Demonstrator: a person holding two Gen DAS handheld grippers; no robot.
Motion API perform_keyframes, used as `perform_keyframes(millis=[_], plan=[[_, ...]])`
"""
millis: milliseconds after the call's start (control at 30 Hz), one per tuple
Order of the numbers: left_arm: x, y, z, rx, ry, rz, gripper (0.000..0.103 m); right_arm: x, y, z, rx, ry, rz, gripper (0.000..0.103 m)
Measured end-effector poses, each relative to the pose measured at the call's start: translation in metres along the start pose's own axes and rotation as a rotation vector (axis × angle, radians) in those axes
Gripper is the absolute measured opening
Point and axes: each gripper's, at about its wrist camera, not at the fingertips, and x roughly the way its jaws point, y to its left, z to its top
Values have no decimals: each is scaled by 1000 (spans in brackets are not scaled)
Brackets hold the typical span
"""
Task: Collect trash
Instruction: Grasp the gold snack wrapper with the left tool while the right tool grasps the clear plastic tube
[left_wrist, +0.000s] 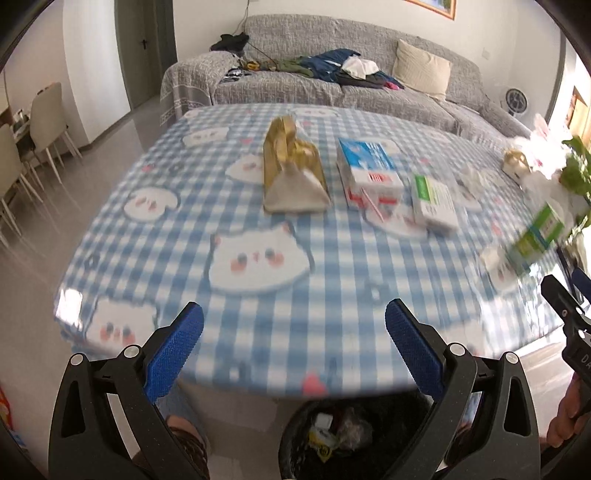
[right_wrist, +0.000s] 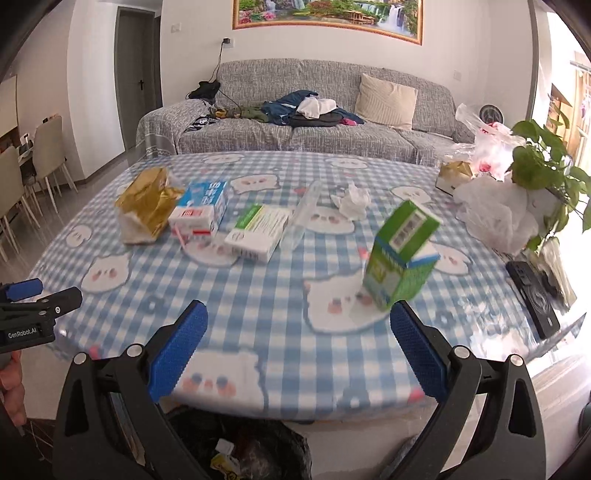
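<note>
A: Left gripper (left_wrist: 294, 321) has its fingers spread, holding nothing; the gold bag (left_wrist: 291, 170) lies well beyond them, blue-and-red carton (left_wrist: 365, 173) to its right.

B: Right gripper (right_wrist: 299, 325) is also spread and empty. The green carton (right_wrist: 400, 254) stands tilted just past its right finger. I'd centre both pads round its body before squeezing.

A: The bin (right_wrist: 240, 446) sits below the fingers, mostly hidden. Motion blur hides all lettering.
</note>
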Motion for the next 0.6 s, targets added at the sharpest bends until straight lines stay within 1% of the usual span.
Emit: perform_keyframes(millis=[167, 267, 433, 600], plan=[[28, -2, 35, 9, 9, 3, 97, 37, 2, 29, -7, 6, -8, 95], [47, -2, 56, -12, 23, 0, 97, 62, 4, 47, -10, 7, -21, 95], [78, -1, 95, -36, 32, 40, 97, 104, 0, 80, 18, 26, -33, 95], [114, 3, 124, -61, 63, 90, 96, 145, -9, 103, 66, 83, -39, 95]])
